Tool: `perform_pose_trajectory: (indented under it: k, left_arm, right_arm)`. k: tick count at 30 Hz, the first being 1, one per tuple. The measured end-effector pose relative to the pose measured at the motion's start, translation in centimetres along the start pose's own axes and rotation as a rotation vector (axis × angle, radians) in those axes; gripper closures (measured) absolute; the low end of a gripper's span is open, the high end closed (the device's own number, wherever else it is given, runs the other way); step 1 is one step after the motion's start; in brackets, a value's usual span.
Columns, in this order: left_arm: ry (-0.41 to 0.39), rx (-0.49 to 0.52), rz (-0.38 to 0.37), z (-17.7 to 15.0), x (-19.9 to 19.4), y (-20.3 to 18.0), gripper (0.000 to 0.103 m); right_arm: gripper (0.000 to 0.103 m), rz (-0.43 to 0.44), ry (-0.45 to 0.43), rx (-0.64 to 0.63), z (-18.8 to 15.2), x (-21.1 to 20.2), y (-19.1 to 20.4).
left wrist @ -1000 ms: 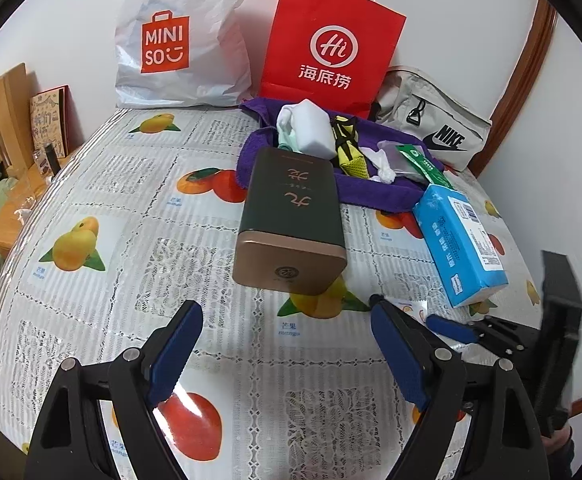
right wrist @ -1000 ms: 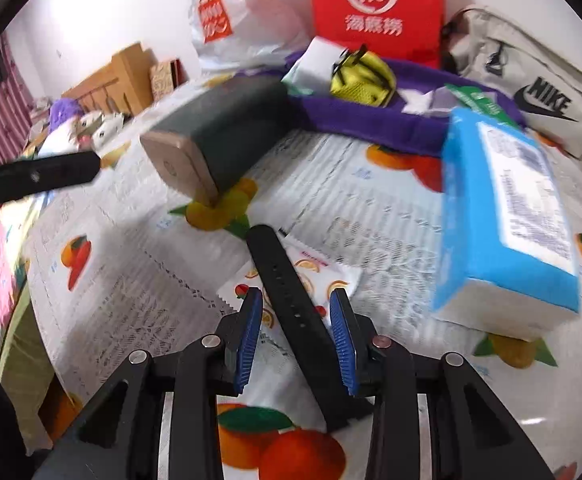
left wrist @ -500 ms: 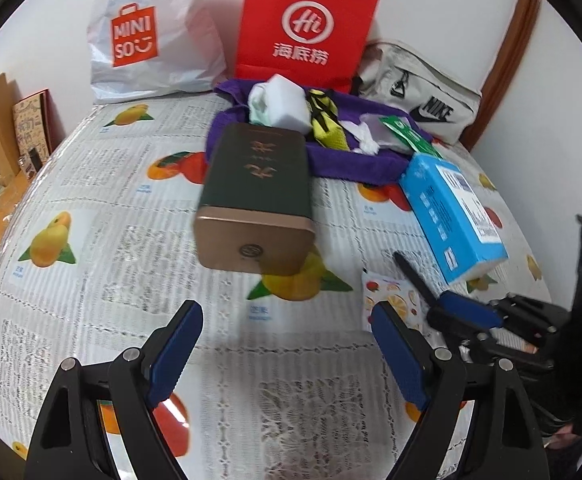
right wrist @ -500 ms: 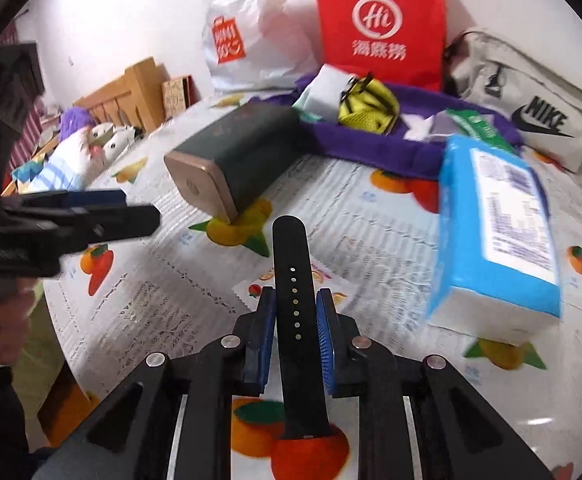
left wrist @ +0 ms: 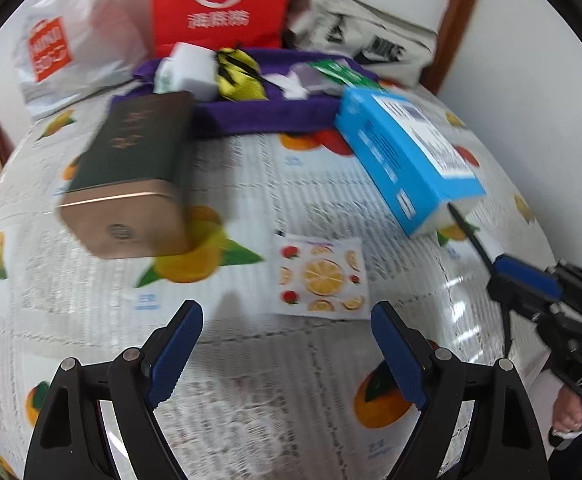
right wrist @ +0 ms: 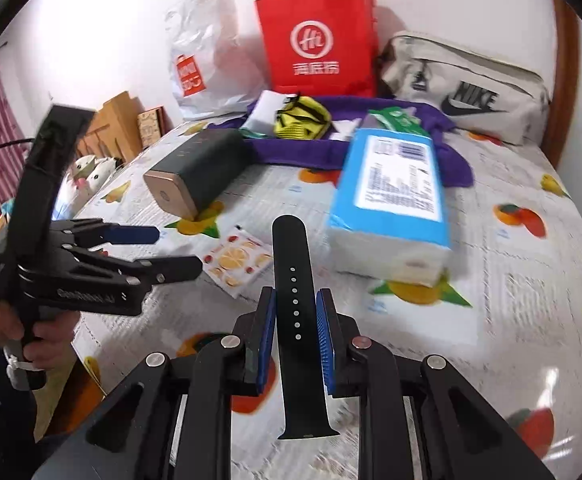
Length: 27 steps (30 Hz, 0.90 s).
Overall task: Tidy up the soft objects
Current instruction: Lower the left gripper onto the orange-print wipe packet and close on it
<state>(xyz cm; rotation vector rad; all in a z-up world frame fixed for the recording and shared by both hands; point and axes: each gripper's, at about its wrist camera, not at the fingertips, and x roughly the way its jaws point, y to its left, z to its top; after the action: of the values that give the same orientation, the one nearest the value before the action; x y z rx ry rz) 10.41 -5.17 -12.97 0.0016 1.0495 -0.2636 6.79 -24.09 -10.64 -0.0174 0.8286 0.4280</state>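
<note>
Right gripper (right wrist: 296, 322) clamped on black watch strap (right wrist: 293, 264) — lifted clear of tablecloth (right wrist: 491, 280). Left gripper (left wrist: 287, 340) spread wide, empty — above fruit-print packet (left wrist: 321, 274).

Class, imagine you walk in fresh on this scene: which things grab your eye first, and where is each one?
The bright red paper shopping bag stands against the wall at the back of the fruit-print tablecloth. Up close, the right gripper is shut on a black perforated rubber watch strap, held above the cloth. Beyond the strap lies a bright blue plastic tissue pack, with a purple towel heaped with small items behind it.
</note>
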Motion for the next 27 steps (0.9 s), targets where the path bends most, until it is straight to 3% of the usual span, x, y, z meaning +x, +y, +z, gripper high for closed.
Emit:
perform_pose_trajectory:
  k: [5, 14, 17, 19, 22, 26, 27]
  left_arm:
    - [0.016, 0.026, 0.004, 0.5, 1.4, -1.2, 0.017]
    - [0.009, 0.087, 0.092, 1.1, 4.1, -3.2, 0.017]
    - [-0.019, 0.095, 0.086, 1.2, 4.2, -3.4, 0.03]
    - [-0.038, 0.112, 0.068, 1.2, 4.0, -3.6, 0.046]
    - [-0.05, 0.132, 0.063, 1.0, 3.8, -3.9, 0.058]
    - [-0.052, 0.113, 0.044, 0.8, 3.3, -3.4, 0.065]
    - [-0.051, 0.104, 0.044, 0.8, 3.1, -3.2, 0.075]
  right_arm:
    - [0.083, -0.018, -0.007, 0.03, -1.0, -0.9, -1.8]
    - [0.083, -0.038, 0.004, 0.068, -1.6, -1.0, -4.2]
    - [0.083, -0.043, 0.013, 0.081, -1.7, -0.6, -4.8]
    - [0.083, -0.046, 0.022, 0.082, -1.8, -0.3, -5.0]
    - [0.083, -0.049, 0.039, 0.081, -2.1, 0.1, -5.1]
    - [0.083, -0.047, 0.041, 0.084, -2.1, 0.0, -4.9]
    - [0.083, -0.045, 0.038, 0.085, -2.1, -0.1, -4.8]
